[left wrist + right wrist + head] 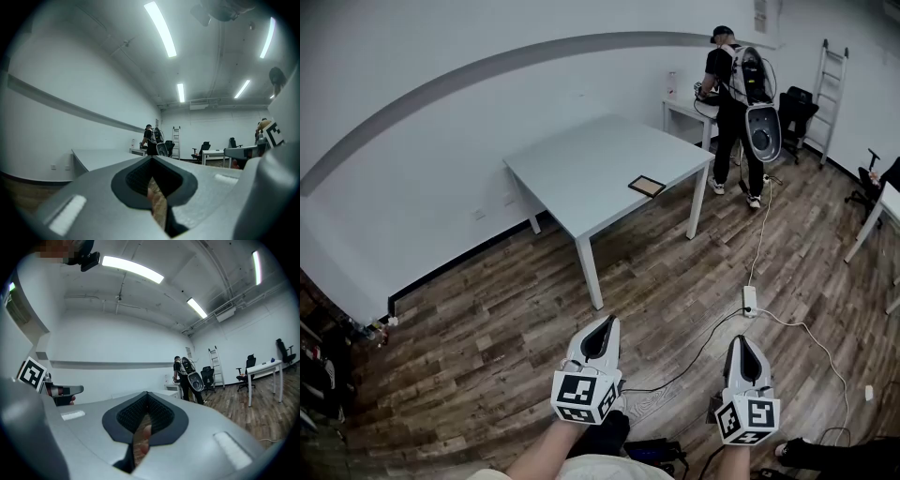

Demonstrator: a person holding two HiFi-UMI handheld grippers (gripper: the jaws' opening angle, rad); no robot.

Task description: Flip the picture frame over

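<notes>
A pale bench (581, 173) stands on the wood floor (487, 319), with a small picture frame (647, 186) lying flat near one edge.

Bright, even light from ceiling strip lamps (161, 28); fisheye distortion, dark corners.

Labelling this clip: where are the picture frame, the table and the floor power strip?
picture frame (647, 186), head view, middle of its brown face.
table (586, 164), head view, bare top.
power strip (749, 299), head view, middle of its white body.
</notes>
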